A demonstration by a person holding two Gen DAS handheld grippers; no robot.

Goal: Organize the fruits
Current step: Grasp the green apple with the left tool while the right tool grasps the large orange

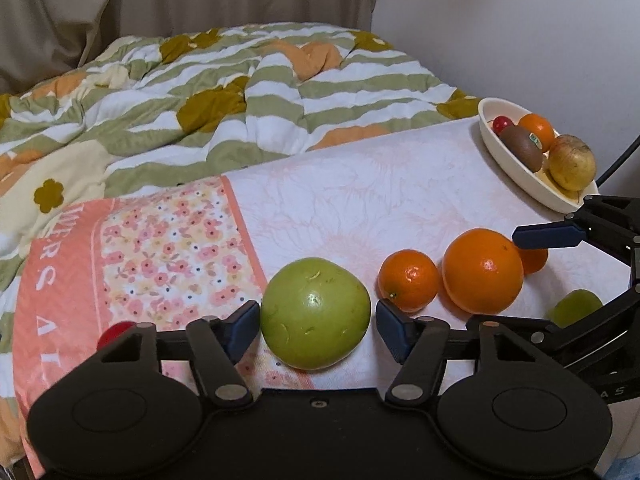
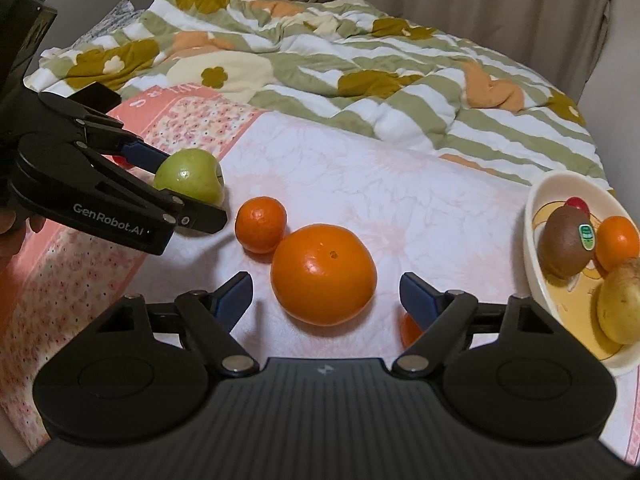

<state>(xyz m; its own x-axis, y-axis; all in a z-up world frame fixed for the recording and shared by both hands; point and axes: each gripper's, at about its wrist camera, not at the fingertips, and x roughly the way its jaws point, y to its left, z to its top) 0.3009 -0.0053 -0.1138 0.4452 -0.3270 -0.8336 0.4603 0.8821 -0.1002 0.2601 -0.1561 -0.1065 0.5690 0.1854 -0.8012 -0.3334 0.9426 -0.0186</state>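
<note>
Fruit lies loose on the bed: a green apple (image 1: 315, 314) sits between my left tool (image 1: 318, 326), fingers apart and just beside it; my right tool (image 2: 326, 296) gapes around the big orange (image 2: 323, 275). Right, by the bed's edge, the bowl (image 2: 534, 280) holds more.

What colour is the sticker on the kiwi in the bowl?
Green, with a pale edge, on the kiwi in the bowl; it shows best in the right wrist view.

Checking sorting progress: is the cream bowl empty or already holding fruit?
Holding fruit. The cream bowl contains a kiwi, an orange, a yellowish apple and a small red fruit.
</note>
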